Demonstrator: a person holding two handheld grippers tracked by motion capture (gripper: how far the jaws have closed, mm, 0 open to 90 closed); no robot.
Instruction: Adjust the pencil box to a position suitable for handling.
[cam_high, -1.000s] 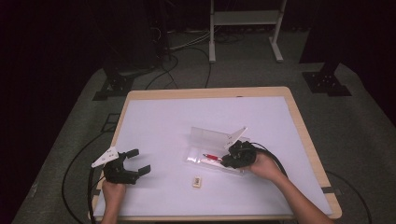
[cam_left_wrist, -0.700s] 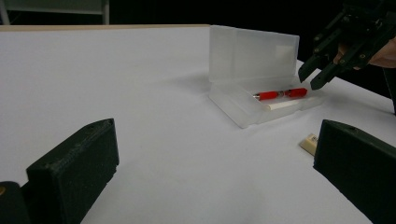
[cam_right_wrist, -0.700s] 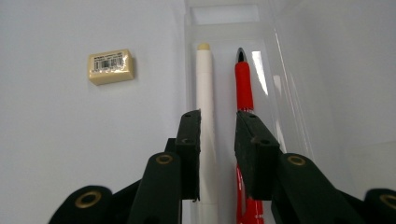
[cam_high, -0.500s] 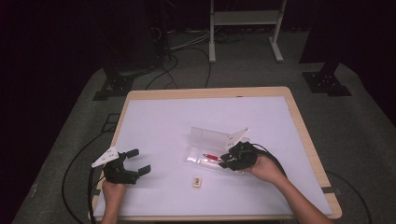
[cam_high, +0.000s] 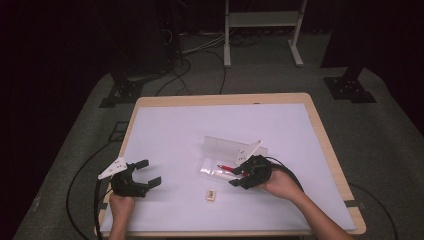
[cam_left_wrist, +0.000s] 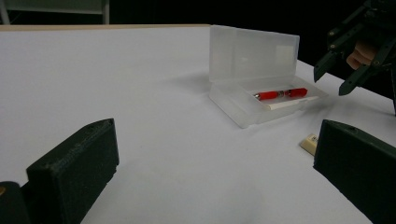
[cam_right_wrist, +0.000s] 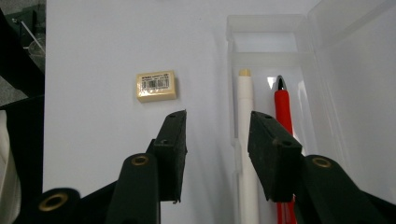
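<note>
pens (cam_right_wrist: 246, 140) in clear case (cam_high: 215, 167), light, slick; pinch mid-barrel. right gripper (cam_high: 239, 176) just opened, nothing between jaws; eraser (cam_high: 211, 194) at seven o'clock.

The right gripper (cam_right_wrist: 215, 154) hides the white pen's (cam_right_wrist: 246, 121) lower end.

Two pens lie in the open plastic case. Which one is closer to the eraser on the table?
The white pen. It lies on the side of the case facing the eraser; the red pen lies beyond it, nearer the raised lid.
</note>
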